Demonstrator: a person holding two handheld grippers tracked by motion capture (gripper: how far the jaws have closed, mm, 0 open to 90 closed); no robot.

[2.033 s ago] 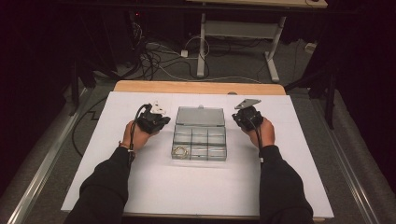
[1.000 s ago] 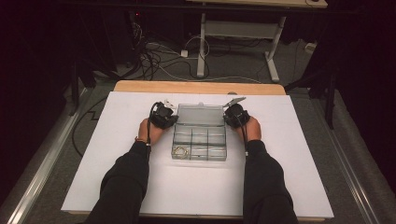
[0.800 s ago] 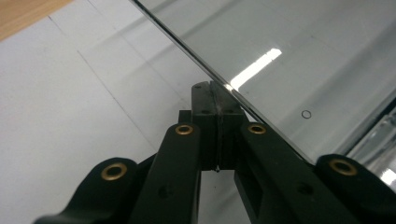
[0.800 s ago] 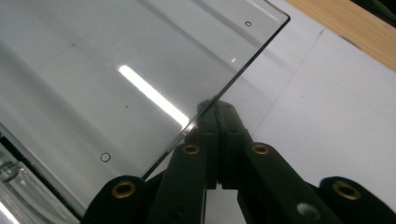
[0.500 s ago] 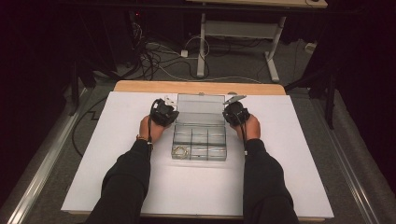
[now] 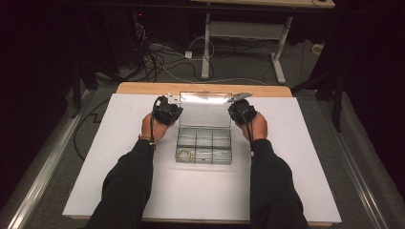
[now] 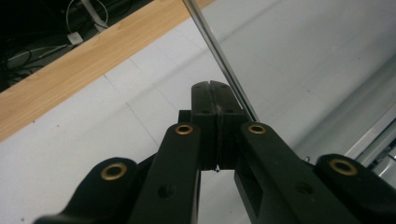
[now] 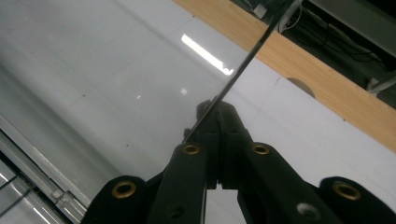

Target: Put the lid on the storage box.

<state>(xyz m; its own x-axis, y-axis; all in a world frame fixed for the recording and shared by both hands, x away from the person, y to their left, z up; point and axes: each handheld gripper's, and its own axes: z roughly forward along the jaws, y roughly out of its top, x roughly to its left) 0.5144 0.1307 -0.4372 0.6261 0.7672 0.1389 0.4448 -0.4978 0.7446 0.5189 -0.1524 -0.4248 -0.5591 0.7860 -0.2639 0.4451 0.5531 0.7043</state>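
From above, the clear box (image 6: pixel 204 143) sits mid-table with its lid (image 6: pixel 204 106) raised between the left gripper (image 6: pixel 167 109) and right gripper (image 6: pixel 241 112); each gripper view shows closed jaws beside the lid's edge (image 7: pixel 219 60) (image 8: pixel 247 56), grip unclear.

The tabletop (image 6: pixel 143 191) is covered by a big white sheet (image 6: pixel 296 157), with a strip of bare wood (image 6: pixel 143 88) showing along the far edge. Past that edge there's grey carpet (image 6: pixel 248 62) with a messy tangle of cables (image 6: pixel 157 55) near the far left corner, plus the white legs of another desk (image 6: pixel 206 52) further back. A metal rail (image 6: pixel 43 171) runs alongside the left edge, and another (image 6: pixel 363 176) along the right.
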